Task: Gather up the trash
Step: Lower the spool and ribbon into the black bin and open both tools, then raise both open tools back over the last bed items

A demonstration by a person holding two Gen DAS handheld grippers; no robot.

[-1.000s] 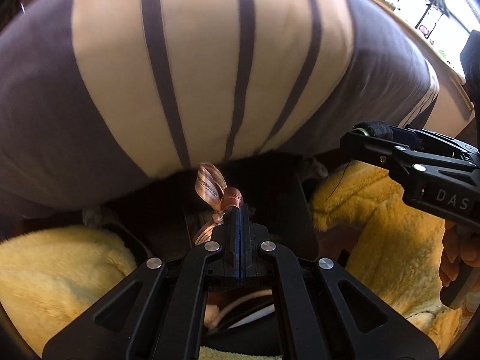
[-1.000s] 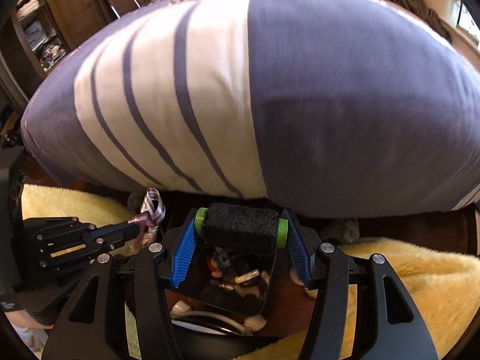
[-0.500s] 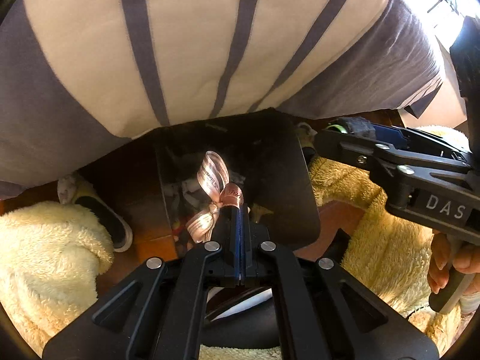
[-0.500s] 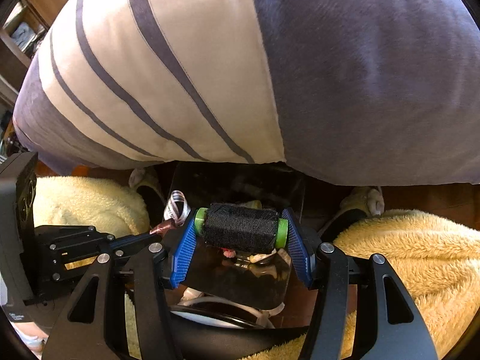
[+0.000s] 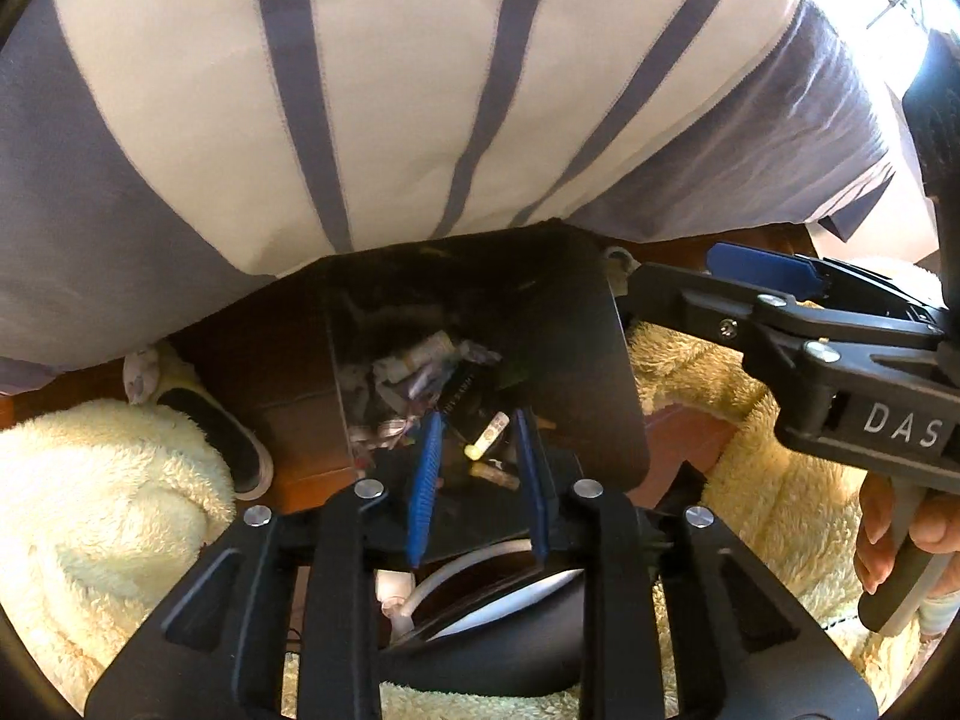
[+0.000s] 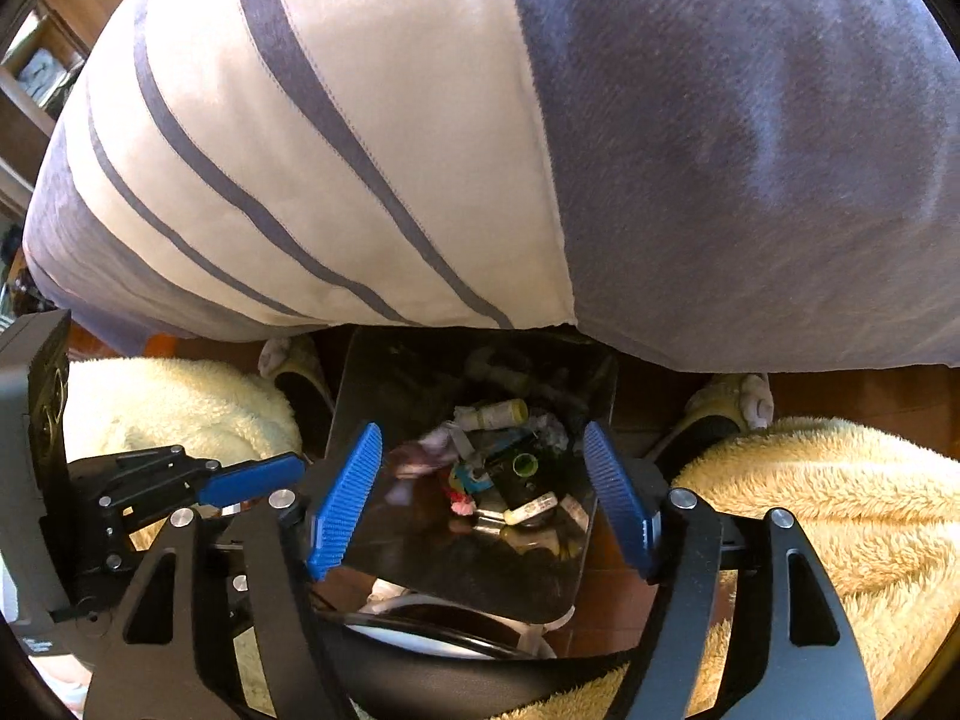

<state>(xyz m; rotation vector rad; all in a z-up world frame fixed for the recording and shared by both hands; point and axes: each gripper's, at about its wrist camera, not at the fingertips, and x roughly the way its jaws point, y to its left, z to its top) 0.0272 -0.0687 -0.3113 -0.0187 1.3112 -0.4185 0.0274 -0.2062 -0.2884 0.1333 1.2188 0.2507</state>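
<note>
Left wrist view: a dark trash bin stands on a reddish-brown wooden floor, with cream fleece-covered legs on either side of it and a striped shirt bulging over its far rim. The left gripper hangs above the bin's near edge, its blue-padded jaws narrowly parted and holding nothing. Inside the bin lies the trash: crumpled wrappers and small tubes. The right gripper reaches in beside the bin's right wall, and the person's right hand grips its handle.

Only the right wrist view shows wooden shelving far from the bin, both slippers flanking the bin, and a green cap among the trash. There the right gripper straddles the bin's opening, jaws spread wide and empty.
</note>
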